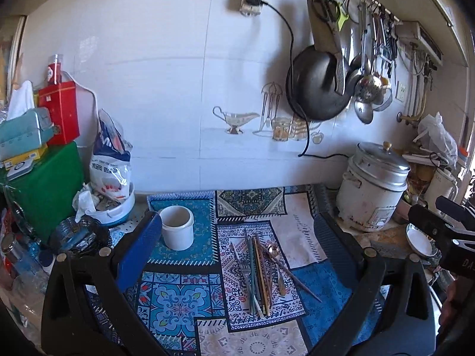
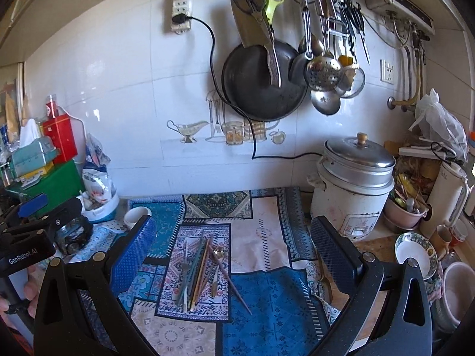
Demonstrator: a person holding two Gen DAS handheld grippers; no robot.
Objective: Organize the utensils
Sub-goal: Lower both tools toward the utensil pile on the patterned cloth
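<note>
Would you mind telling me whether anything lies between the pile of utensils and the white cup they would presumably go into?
Nothing visible does. The utensils lie in a loose pile on the patterned mat, and the white cup stands upright to their left with only bare mat between. Both tools, left and right, hang open above.

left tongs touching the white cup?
Cannot tell. In the left wrist view the left tongs stand open, and the blue left finger overlaps the white cup edge; no gap shows.
</note>
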